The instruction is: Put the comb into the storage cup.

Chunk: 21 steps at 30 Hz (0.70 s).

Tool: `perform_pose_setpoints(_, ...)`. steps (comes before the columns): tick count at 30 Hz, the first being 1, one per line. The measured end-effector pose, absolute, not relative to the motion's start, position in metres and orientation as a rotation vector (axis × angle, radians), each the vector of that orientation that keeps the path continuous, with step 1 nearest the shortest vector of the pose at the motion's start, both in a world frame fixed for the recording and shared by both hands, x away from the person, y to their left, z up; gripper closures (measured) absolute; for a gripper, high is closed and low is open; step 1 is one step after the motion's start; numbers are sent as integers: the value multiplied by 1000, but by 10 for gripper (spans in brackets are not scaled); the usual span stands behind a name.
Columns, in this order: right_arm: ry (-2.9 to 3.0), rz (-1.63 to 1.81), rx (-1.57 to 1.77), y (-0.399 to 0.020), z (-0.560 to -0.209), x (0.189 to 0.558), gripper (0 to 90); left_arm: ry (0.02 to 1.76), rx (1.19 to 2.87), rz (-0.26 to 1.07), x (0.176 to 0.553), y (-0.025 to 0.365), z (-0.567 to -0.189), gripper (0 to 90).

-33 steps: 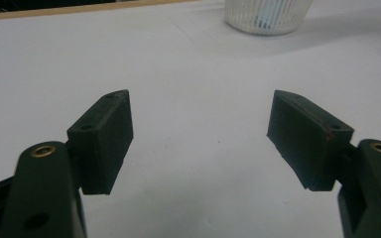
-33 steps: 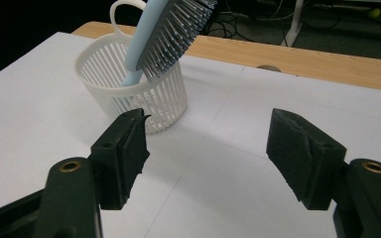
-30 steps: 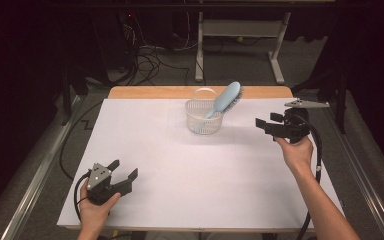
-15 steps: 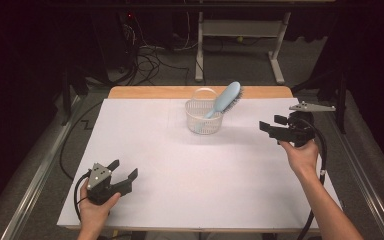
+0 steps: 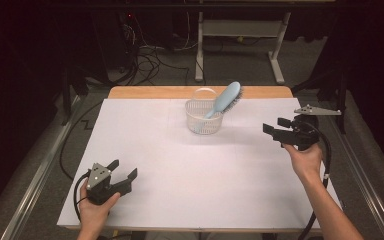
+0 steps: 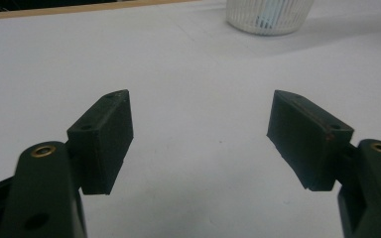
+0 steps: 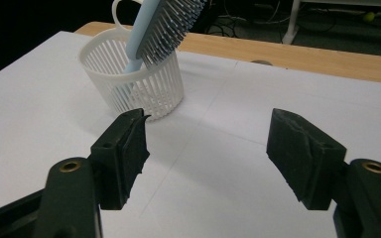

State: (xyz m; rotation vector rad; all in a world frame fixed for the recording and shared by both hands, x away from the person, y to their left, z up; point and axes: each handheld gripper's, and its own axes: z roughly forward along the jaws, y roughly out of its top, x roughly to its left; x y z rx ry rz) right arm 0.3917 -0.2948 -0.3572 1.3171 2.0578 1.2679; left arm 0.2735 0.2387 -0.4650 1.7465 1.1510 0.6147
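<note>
So both grippers are just hanging out with nothing in them. The left gripper (image 5: 124,175) sits at the near left corner of the table in the person's left hand (image 5: 96,210), jaws spread wide, bare white surface between the pads (image 6: 106,136) in its own view. The right gripper (image 5: 276,128) is over on the right side, held in the right hand (image 5: 305,161), jaws also clearly apart and empty, pointing toward the middle of the table. Neither one touches anything.

The thing they're nearest to is the light blue plastic hairbrush (image 5: 225,100), which stands handle-down in a small white slotted plastic basket (image 5: 204,120) near the far middle of the table. The brush leans against the rim, with its bristle head sticking up and out on the right. In the right gripper view the basket (image 7: 144,84) is ahead of the left jaw, well apart from it, and the brush (image 7: 163,25) has its bristles facing the camera.

Hard-to-see bits: the brush head is cut off at the top of the right gripper view, its handle is only visible through the slots, and the left gripper view catches just the bottom of the basket (image 6: 268,17) at the top edge.

The table is covered by a white sheet (image 5: 190,175), with a wooden edge strip (image 5: 145,92) showing at the far side. Behind it the room is dark, with tangled cables (image 5: 150,55) on grey floor and a white metal table frame (image 5: 240,40).
</note>
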Motion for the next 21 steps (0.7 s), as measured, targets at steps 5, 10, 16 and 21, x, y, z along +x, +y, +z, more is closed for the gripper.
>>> perform_pose_setpoints(5,2055,1277,1316,-297,-359,387,325,1150,1747,616,273,239,-465,266)
perform_pose_setpoints(10,2046,1291,1308,-300,-362,383,315,1153,1745,613,273,239,-465,266)
perform_pose_setpoints(16,2036,1301,1310,-305,-365,378,310,1152,1749,614,273,239,-465,266)
perform_pose_setpoints(21,2030,1309,1309,-308,-368,373,310,1150,1748,613,273,239,-465,266)
